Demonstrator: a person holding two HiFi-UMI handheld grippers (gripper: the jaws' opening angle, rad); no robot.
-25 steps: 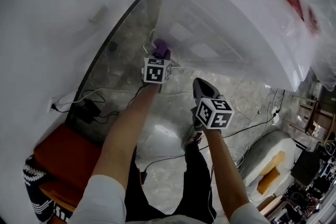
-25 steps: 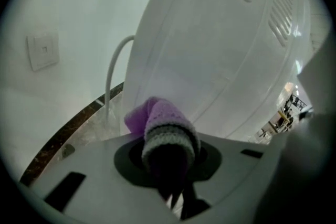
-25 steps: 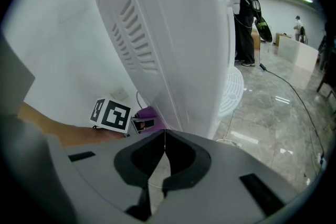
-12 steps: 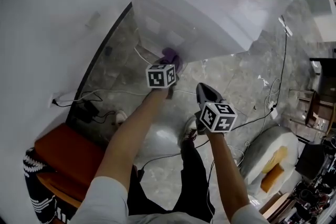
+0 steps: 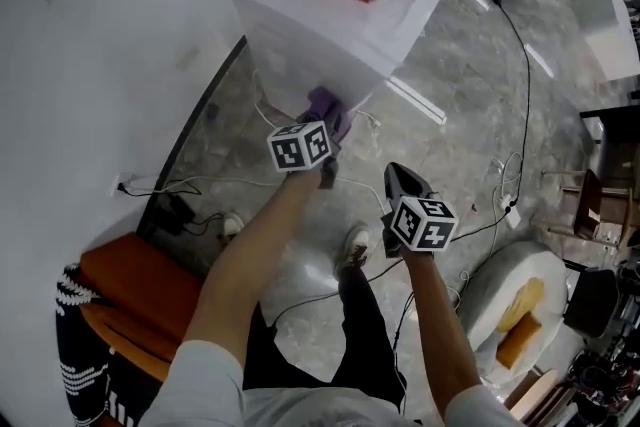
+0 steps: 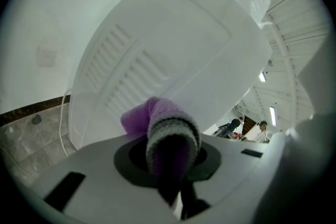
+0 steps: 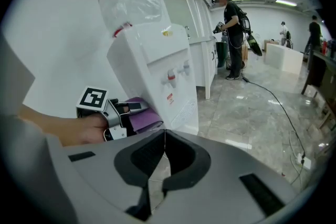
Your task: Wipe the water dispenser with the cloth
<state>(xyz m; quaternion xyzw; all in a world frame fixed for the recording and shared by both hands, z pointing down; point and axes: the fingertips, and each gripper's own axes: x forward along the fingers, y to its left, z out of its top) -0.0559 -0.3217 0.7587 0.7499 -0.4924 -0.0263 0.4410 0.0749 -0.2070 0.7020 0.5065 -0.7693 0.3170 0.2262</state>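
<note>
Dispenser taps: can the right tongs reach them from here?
Probably yes. The right tongs are shut and empty, the taps face them with nothing between, and the left tongs hold the cloth lower, at the side.

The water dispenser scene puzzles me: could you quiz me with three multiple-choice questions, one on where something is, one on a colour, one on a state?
1. Where is the cloth?
A) in the left gripper, against the water dispenser's side
B) in the right gripper
C) in neither gripper

2. What colour is the cloth?
A) green
B) purple
C) yellow

3. How are the right gripper's fingers?
A) wide apart
B) clamped on a cup
C) together, holding nothing

Answers:
1 A: the left gripper view shows the cloth pinched in front of the white casing.
2 B: it is purple in every view.
3 C: the right gripper view shows them meeting with nothing between.
</note>
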